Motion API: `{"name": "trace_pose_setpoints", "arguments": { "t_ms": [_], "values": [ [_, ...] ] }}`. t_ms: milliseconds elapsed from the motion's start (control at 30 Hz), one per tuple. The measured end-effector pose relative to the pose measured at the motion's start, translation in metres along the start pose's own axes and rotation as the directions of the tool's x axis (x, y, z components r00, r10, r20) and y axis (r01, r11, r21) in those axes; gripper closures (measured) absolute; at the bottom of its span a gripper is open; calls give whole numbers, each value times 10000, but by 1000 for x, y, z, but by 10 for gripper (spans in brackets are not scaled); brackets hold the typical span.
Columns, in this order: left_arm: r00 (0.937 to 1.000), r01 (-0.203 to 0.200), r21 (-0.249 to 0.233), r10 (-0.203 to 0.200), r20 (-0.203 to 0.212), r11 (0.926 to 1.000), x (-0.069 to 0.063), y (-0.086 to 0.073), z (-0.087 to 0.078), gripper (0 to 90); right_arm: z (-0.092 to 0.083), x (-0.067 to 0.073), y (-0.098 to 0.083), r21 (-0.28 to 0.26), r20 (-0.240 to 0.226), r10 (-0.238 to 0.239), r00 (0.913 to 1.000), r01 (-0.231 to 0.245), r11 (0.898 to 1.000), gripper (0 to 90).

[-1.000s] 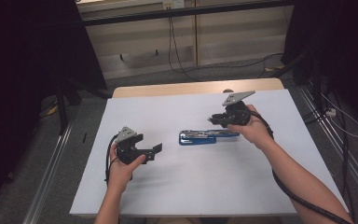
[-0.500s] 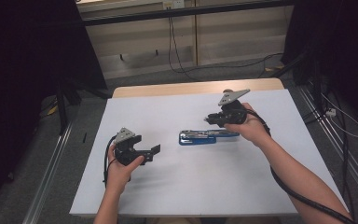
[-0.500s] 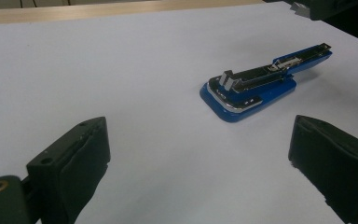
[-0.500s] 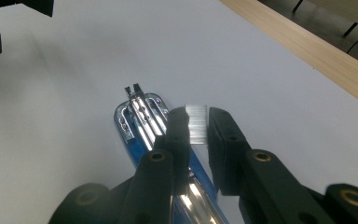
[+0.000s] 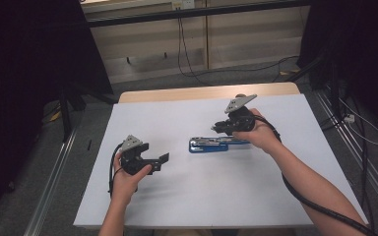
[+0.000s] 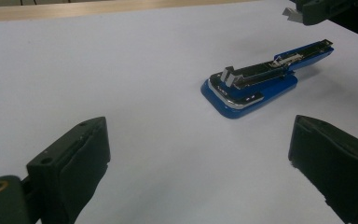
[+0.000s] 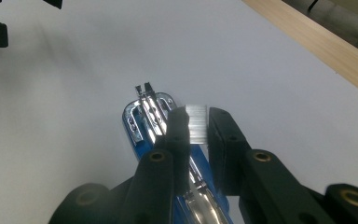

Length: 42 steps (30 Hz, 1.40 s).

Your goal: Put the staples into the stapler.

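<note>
Loading staples: right tool (image 7: 197, 125) clamped on a staple strip (image 7: 197, 122), poised over the open blue stapler (image 5: 209, 144) lying mid-bench (image 5: 285, 196). Left tool (image 5: 163, 158) wide, idle, nearer left. Next: lowering the strip squarely into the channel.

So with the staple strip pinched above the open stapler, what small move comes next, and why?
Probably lower the right gripper so the staple strip drops into the open channel of the blue stapler. The strip is clamped between its jaws, hanging just above the stapler, whose top is swung open. The left gripper sits open, off to the side.
</note>
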State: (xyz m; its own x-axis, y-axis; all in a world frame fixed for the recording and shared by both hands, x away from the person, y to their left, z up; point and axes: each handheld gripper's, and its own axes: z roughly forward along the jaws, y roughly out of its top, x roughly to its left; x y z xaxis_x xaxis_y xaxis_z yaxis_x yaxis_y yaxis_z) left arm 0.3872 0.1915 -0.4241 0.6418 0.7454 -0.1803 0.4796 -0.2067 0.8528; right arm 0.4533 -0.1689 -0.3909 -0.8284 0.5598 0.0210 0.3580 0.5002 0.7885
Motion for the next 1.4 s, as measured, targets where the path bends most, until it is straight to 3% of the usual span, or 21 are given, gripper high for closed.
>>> {"name": "trace_pose_setpoints", "arguments": {
  "t_ms": [433,1000,1300,1400],
  "values": [
    [9999,-13,23,13,-111,10000,3,-2,-4,55,10,5,4,27,-161,-304,9994,304,9995,792],
    [9998,56,-2,-56,-167,10000,4,-3,-6,55,21,9,3,50,-735,-492,9961,497,9988,792],
    [9998,-76,123,78,-185,9999,3,-4,-5,55,24,12,7,82,-940,-786,9925,797,9968,792],
    [9998,-116,106,118,-133,9999,2,-4,-5,55,25,12,6,108,-965,-693,9929,707,9974,792]
  ]
}}
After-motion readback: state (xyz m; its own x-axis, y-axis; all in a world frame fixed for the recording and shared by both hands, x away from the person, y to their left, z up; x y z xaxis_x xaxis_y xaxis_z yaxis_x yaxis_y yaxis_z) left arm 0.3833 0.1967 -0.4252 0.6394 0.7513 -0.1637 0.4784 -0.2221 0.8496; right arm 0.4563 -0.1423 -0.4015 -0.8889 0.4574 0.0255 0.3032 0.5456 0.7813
